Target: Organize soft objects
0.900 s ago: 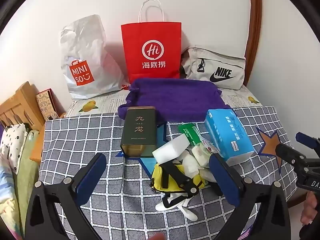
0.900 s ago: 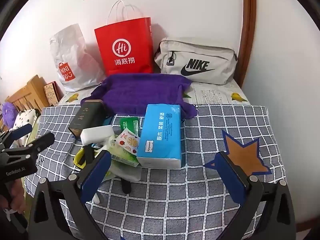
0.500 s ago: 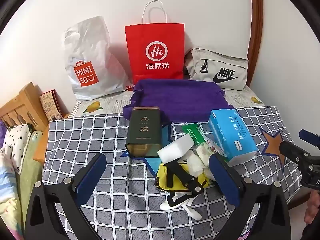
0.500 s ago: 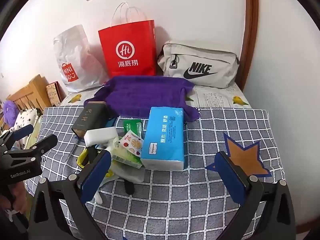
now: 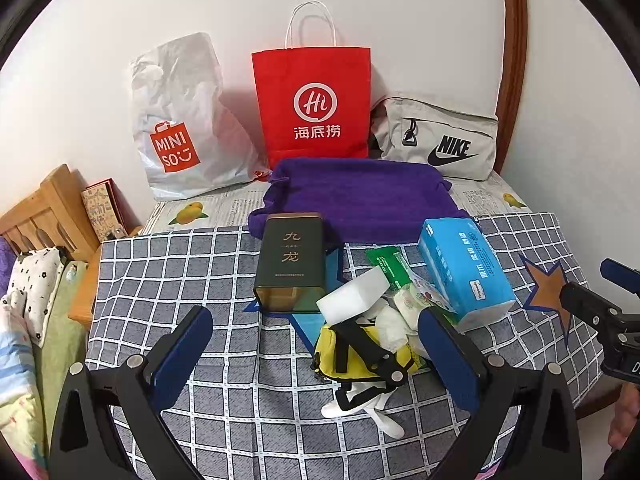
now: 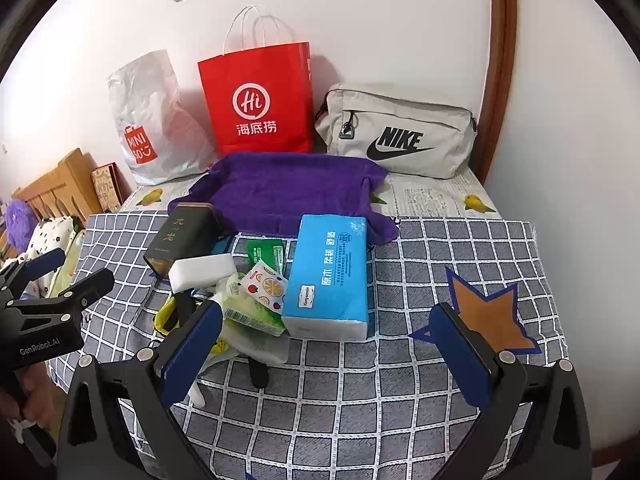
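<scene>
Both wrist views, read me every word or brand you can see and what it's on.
"MINISO": white plastic bag.
"Hi 海底捞": red paper bag.
"NIKE": grey pouch.
"九龙": dark tin.
"GenRobot.AI": left gripper body.
Blue tissue pack and green packet: print too small.

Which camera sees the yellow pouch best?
The left wrist view. There the yellow pouch lies almost whole between the open fingers, black straps on top. In the right wrist view only a yellow edge peeks out beside the left fingertip, behind the sponge and packets.
</scene>
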Demonstrator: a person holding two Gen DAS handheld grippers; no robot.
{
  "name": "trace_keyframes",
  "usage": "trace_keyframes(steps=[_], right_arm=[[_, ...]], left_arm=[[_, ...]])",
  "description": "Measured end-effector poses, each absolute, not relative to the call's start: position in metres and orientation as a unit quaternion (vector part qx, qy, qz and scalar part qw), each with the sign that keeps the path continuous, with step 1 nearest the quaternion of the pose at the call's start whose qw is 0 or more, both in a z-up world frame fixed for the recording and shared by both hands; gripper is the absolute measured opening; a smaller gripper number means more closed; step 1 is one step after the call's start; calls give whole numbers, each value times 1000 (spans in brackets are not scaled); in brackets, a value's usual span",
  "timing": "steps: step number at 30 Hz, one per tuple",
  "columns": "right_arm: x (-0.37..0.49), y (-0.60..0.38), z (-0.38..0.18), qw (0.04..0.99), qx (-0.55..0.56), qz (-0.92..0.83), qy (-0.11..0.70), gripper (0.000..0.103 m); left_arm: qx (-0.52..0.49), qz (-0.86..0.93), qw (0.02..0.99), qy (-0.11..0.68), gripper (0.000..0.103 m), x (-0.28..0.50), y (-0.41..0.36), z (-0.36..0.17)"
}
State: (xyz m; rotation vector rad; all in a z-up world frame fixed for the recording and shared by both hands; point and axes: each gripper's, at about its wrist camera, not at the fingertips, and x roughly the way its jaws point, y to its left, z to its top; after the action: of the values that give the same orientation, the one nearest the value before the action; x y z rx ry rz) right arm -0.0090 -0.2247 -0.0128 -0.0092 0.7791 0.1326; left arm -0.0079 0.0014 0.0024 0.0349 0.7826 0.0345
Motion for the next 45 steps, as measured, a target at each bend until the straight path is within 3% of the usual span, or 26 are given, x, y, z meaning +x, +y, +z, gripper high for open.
trace_keyframes(steps=[45], right_arm=[[-15, -222, -5, 927, -6, 62, 370, 102]], left_arm=[[16, 13, 927, 374, 103, -13, 0, 8]])
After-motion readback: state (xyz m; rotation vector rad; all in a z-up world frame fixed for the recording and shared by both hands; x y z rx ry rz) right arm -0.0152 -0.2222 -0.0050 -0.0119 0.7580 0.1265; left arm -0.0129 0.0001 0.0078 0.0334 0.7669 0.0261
